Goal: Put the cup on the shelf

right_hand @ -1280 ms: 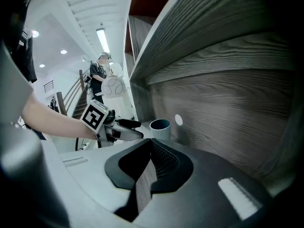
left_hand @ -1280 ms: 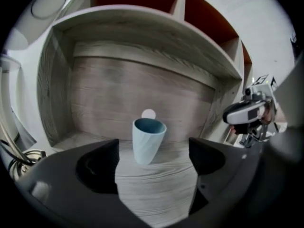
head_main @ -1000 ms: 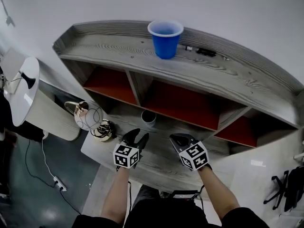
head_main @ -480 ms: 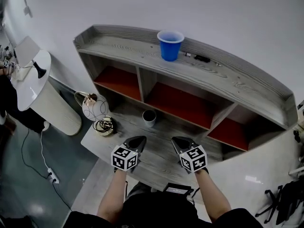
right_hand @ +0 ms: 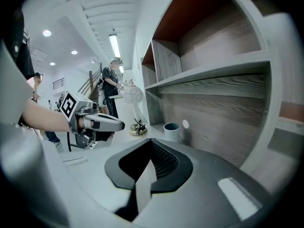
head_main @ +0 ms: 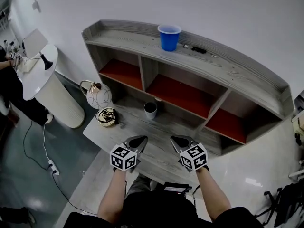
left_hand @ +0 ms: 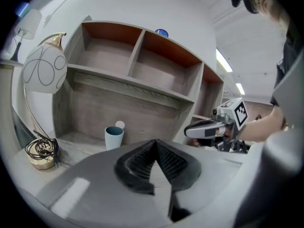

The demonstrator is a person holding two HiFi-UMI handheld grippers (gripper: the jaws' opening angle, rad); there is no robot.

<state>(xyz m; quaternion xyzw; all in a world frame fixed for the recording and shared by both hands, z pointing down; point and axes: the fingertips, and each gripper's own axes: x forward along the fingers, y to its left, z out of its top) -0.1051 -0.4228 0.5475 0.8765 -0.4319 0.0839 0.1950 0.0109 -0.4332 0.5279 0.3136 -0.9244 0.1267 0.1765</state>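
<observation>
blue cup (head_main: 169, 36) stands upright on the shelf (head_main: 228, 75) top board, inside shows only blue; small dark items (head_main: 194, 49) just beside it. grey cup (head_main: 150, 110) upright on the lower board (head_main: 159, 127), contents unreadable. left gripper (left_hand: 156, 150) jaws fully together, nothing in them; right gripper (right_hand: 152, 152) same. left gripper view catches only the blue rim; right gripper view adds a person (right_hand: 111, 87) in the background. both grippers hover at the lower board's near edge, well apart from the grey cup.

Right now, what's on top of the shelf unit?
A blue cup stands upright on the top board; small dark items lie beside it, too small to identify. Behind the cup is covered.
</observation>
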